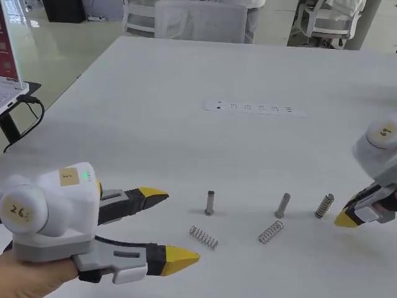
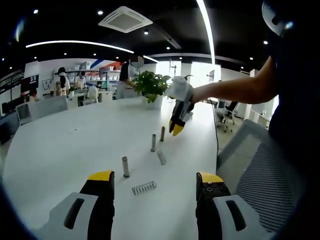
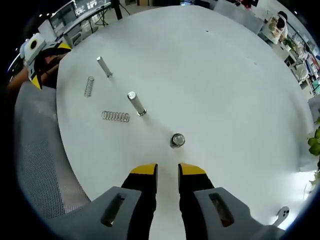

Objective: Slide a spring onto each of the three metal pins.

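Three metal pins stand in a row on the white table (image 1: 186, 124). The left pin (image 1: 209, 203) and the middle pin (image 1: 283, 205) are bare. The right pin (image 1: 324, 206) wears a spring. Two loose springs lie in front: one (image 1: 203, 236) near the left pin, one (image 1: 270, 231) near the middle pin. My left gripper (image 1: 170, 226) stands wide open and holds nothing, with the near spring (image 2: 144, 187) just ahead of its jaws. My right gripper (image 1: 344, 218) hovers beside the sprung pin (image 3: 177, 140), jaws a narrow gap apart with nothing between them.
A white power strip (image 1: 254, 108) lies farther back on the table. A laptop (image 1: 9, 74) sits off the left edge. Office chairs (image 1: 198, 22) stand beyond the far edge. A mesh chair (image 2: 260, 175) is close to the table's near side.
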The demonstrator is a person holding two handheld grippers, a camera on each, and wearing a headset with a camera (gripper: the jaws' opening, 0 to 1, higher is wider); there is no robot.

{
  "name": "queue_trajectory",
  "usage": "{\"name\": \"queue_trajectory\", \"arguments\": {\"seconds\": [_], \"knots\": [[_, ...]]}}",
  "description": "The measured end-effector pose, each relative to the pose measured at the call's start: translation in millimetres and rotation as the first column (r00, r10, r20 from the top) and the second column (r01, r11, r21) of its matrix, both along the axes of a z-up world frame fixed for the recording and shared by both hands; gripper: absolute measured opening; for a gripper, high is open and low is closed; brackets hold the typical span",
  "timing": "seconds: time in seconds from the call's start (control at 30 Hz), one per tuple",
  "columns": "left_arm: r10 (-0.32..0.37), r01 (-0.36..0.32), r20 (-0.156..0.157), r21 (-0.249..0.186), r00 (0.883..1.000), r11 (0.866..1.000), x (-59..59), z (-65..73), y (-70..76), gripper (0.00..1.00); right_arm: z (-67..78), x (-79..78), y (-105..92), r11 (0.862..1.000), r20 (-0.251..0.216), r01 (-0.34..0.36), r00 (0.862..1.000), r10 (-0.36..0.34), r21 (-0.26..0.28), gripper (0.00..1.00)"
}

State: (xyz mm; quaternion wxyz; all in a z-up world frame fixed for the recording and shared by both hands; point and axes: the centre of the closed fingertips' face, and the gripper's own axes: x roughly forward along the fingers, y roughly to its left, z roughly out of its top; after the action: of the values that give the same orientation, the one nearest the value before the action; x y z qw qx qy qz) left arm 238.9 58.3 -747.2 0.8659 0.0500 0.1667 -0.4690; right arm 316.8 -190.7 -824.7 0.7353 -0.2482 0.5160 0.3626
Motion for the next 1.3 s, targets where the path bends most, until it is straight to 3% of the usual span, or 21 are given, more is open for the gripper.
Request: {"name": "queue_trajectory", "arguments": {"seconds": [0.47,0.93,1.1,1.3], "knots": [[-0.007,0.007,-0.001,-0.001,1.000,1.000,-0.3,0.9,-1.2,0.62,-0.5,-29.8,25.7,0.997,-0.025,-0.065,0.998,0.066,0.032,0.14],[-0.006,0.006,0.000,-0.002,1.000,1.000,-0.6,2.0,-0.8,0.61,-0.3,-31.8,68.7,0.983,-0.016,-0.174,0.984,0.175,0.064,0.14],[-0.005,0.005,0.001,-0.004,1.000,1.000,-0.3,2.6,-1.3,0.61,3.0,-35.9,88.4,0.959,-0.003,-0.274,0.962,0.275,0.075,0.17],[0.001,-0.001,0.000,-0.008,1.000,1.000,0.6,3.0,-0.2,0.60,3.1,-36.0,104.7,0.908,0.008,-0.416,0.909,0.417,0.052,0.19]]}}
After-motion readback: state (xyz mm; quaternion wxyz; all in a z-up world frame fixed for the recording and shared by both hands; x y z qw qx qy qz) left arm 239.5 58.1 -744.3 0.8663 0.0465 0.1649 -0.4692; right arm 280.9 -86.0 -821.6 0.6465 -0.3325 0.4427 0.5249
